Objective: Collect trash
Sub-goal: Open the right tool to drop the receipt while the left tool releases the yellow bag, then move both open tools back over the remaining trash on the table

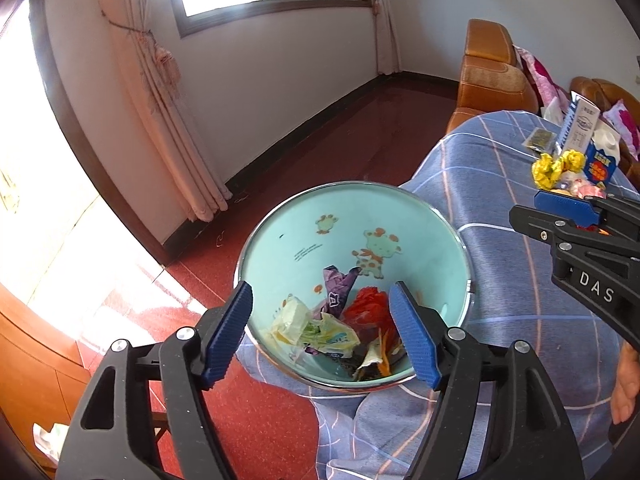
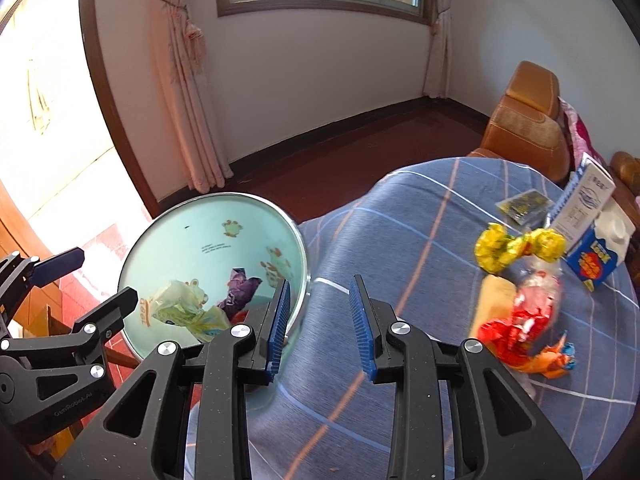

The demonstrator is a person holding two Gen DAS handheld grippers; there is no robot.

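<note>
The left gripper (image 1: 320, 332) hangs over the mouth of the trash bin (image 1: 280, 216), its 2 blue pads spread wide with nothing between them — released. Below and between those pads, crumpled wrappers (image 1: 332, 328) lie at the bottom of the pale green bin: a cream one, a purple one, a red one. The bin stands on the red floor (image 1: 340, 132), touching the edge of the blue checked cloth (image 1: 500, 208) that covers the table to the right of the left gripper. The right gripper (image 2: 320, 320) is over that cloth, just right of the bin's rim, jaws parted to a narrower gap and gripping nothing; only cloth shows between its pads. To its right, more trash sits on the cloth: a red wrapper (image 2: 516, 332) with an orange one (image 2: 552, 360) touching it, a yellow crumpled wrapper (image 2: 516, 246) further off, and beyond that a blue and white carton (image 2: 600, 252). In the left wrist view, the right gripper shows at the right edge, with part of a hand (image 1: 626, 388) below it.
</note>
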